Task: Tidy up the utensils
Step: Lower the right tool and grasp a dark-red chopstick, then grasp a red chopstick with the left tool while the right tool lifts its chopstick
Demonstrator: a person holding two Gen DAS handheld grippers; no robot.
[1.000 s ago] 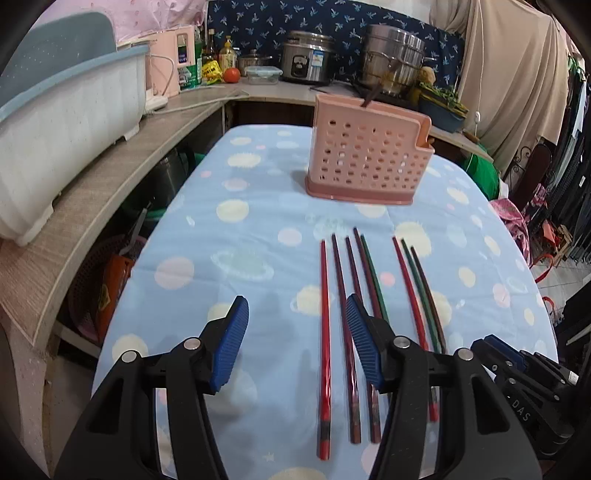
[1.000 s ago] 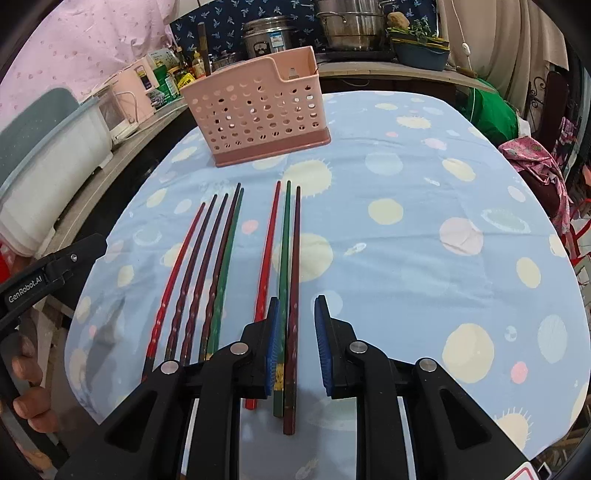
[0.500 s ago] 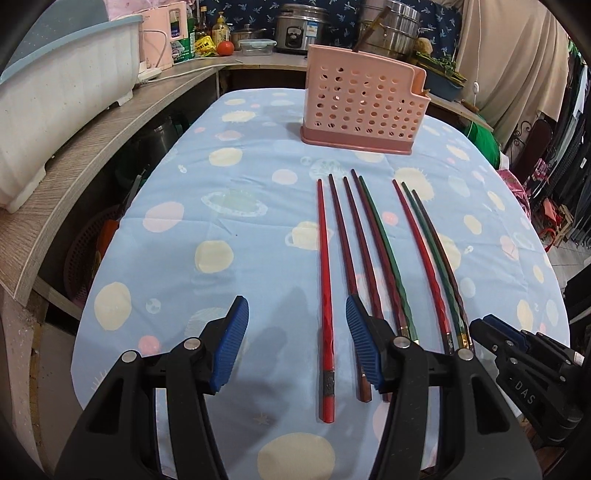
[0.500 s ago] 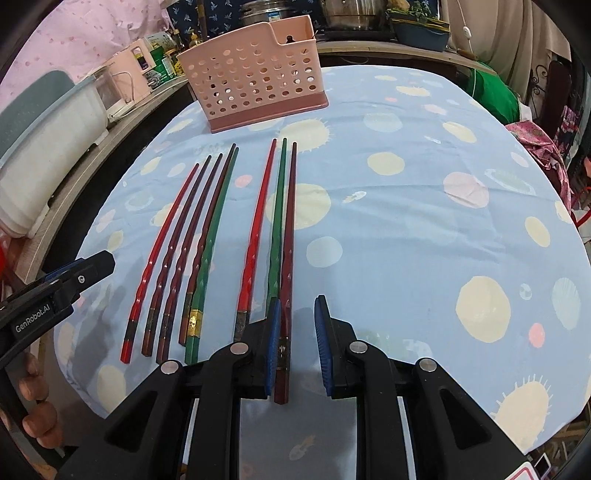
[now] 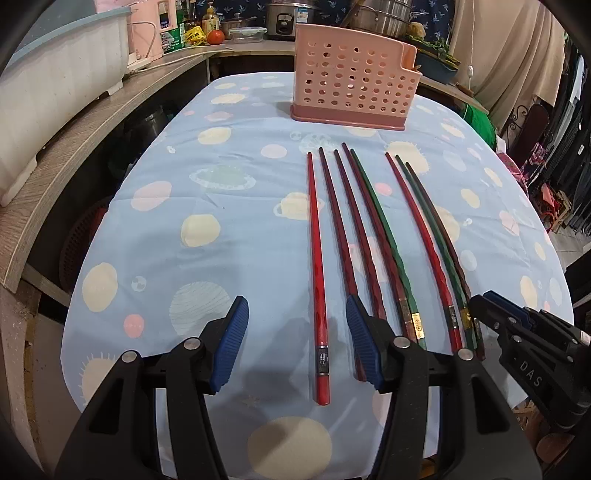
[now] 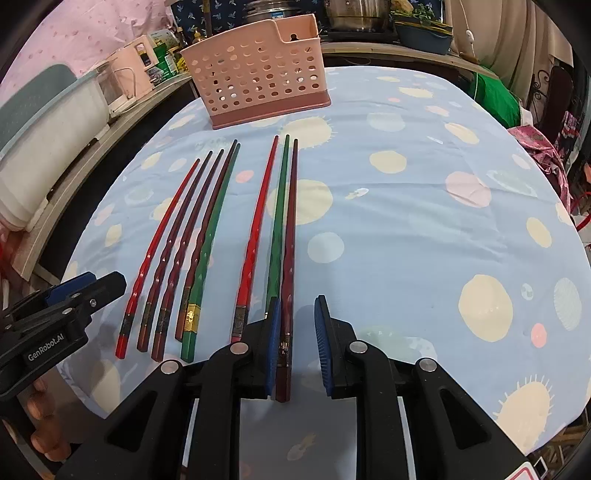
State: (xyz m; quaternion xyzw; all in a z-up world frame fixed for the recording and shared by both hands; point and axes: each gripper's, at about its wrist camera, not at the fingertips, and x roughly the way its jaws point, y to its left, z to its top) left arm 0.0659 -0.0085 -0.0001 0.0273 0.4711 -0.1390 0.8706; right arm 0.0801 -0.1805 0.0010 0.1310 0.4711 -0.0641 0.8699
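Note:
Several red, dark red and green chopsticks lie side by side on the blue dotted tablecloth [image 5: 207,192]. A pink perforated utensil basket [image 5: 351,83] stands beyond their tips; it also shows in the right wrist view [image 6: 258,70]. My left gripper [image 5: 297,341] is open, its jaws either side of the bright red chopstick [image 5: 317,266] at the left of the row. My right gripper [image 6: 297,341] is open, its jaws around the handle of the dark red chopstick [image 6: 288,258] at the right of the row, beside a green chopstick [image 6: 279,221].
A wooden counter [image 5: 85,125] with a white dish tub [image 5: 48,96] runs along the left. Pots, a rice cooker [image 5: 284,20] and bottles stand at the back. The table edge is close in front of both grippers. Clothes hang at the right.
Both grippers have pulled back toward the near table edge, so the chopstick handles now lie between the jaws. Both grippers stay open. The chopsticks have not moved.

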